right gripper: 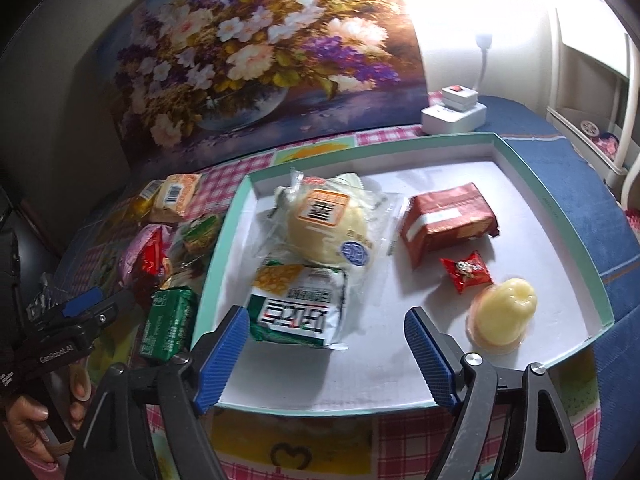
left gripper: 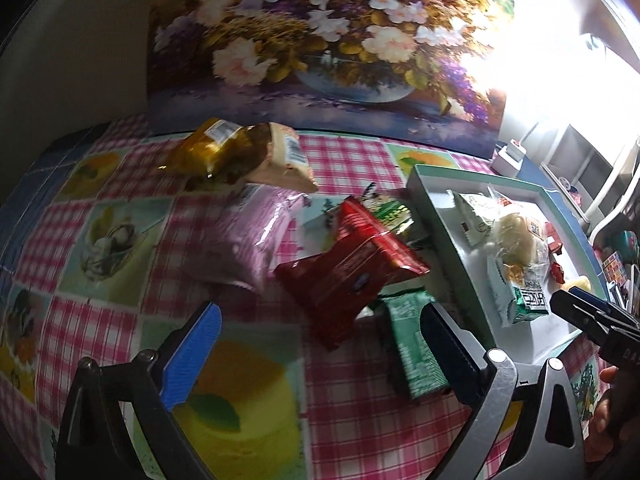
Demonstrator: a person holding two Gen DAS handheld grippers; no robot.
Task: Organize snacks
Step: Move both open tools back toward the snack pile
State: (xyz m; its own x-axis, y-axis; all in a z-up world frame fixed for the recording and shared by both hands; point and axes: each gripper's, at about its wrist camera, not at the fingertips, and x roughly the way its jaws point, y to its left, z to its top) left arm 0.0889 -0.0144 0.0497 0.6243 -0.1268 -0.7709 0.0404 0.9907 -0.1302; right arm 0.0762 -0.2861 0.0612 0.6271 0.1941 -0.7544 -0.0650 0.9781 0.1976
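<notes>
My left gripper [left gripper: 320, 344] hangs open over the checked tablecloth with nothing between its blue pads. Just ahead of it lies a red snack packet [left gripper: 352, 268]; a green packet [left gripper: 416, 344] lies by its right finger. A pink bag [left gripper: 248, 240] and yellow-brown packets [left gripper: 240, 156] lie further back. My right gripper [right gripper: 326, 356] stands open over the front of the teal-rimmed tray [right gripper: 532, 240]. The tray holds a white-green packet [right gripper: 300, 304], a wrapped bun [right gripper: 328, 228], a red-brown packet [right gripper: 448, 220], a small red candy [right gripper: 466, 272] and a jelly cup [right gripper: 502, 316].
A flower painting [left gripper: 320, 40] leans against the wall behind the table. A white plug block [right gripper: 454, 112] with a red switch sits behind the tray. Blue cloth [right gripper: 600, 200] covers the table's right end, with a white shelf [right gripper: 592, 80] beyond. A person's hand [right gripper: 28, 424] holds the left gripper.
</notes>
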